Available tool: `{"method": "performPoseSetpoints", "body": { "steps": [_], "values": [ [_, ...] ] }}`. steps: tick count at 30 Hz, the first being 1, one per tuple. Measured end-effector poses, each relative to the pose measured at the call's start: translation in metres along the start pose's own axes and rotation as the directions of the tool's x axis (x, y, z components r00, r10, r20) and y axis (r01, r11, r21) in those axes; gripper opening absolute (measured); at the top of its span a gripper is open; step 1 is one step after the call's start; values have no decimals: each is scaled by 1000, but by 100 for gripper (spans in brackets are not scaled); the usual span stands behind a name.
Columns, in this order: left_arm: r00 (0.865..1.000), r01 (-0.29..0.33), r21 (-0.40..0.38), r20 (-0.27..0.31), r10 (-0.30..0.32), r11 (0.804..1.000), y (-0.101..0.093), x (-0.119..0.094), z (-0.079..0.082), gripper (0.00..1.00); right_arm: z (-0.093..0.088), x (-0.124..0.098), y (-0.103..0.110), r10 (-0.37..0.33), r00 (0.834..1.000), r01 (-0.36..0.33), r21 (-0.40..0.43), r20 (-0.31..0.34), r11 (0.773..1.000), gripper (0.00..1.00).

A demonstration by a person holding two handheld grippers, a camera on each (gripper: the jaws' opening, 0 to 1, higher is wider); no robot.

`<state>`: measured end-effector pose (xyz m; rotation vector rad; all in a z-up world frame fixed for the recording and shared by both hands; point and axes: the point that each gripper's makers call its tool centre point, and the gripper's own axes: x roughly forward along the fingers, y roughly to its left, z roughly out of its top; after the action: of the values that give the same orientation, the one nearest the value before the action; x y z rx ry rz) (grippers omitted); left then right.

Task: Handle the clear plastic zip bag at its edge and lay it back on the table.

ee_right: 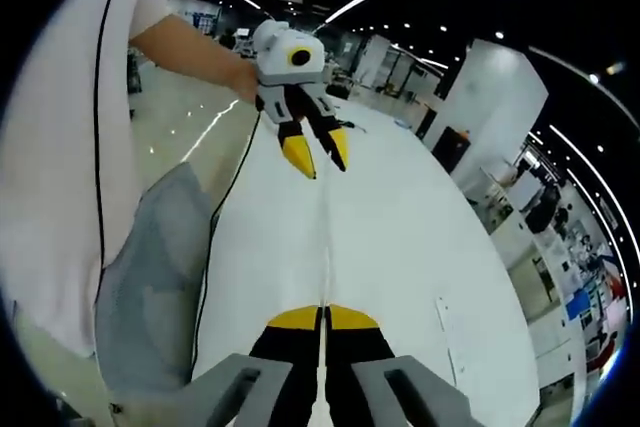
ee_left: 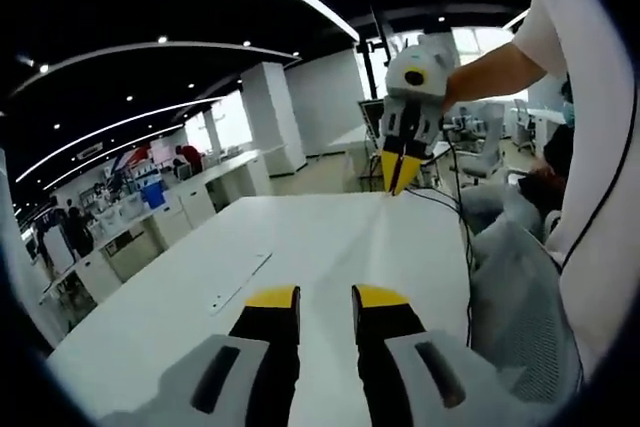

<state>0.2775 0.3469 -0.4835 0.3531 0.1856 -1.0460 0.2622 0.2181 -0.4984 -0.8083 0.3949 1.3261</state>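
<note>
1. The right gripper [ee_right: 323, 319] has its jaws pressed together. In its own view a thin clear edge runs out from between the tips toward 12 o'clock, which I take to be the bag [ee_right: 326, 247] pinched at its rim and seen edge-on.
2. In the left gripper view the right gripper [ee_left: 398, 179] hangs at 1 o'clock above the table [ee_left: 300, 227], tips closed. A faint sheen of the bag [ee_left: 378, 232] trails down from it toward 6 o'clock. How much of the bag is between the jaws is too faint to tell.
3. The left gripper [ee_left: 326, 297] has its jaws spread with nothing between them. In the right gripper view it [ee_right: 320, 155] hovers at 12 o'clock over the table [ee_right: 400, 247], near the bag's far end.
4. Risk: the grip looks like a thin bite on slick film, so a quick swing down may let the bag slip out and land crumpled or folded.
5. Risk: the bag is nearly invisible, so if the left gripper closes it may miss the edge or grab the middle.
6. Risk: a cable [ee_left: 455, 217] runs along the table side at 3 o'clock, and a release near it may leave the bag draped over it or off the edge.
</note>
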Motion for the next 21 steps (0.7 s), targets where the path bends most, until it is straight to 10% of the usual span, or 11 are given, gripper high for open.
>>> {"method": "performPoseSetpoints", "body": {
  "steps": [21],
  "values": [
    [996, 84, 106, -23, -82, 991, -20, -4, 20, 6, 0, -9, 11, 21, 1000, -21, -2, -8, 1000, 0]
  ]
}}
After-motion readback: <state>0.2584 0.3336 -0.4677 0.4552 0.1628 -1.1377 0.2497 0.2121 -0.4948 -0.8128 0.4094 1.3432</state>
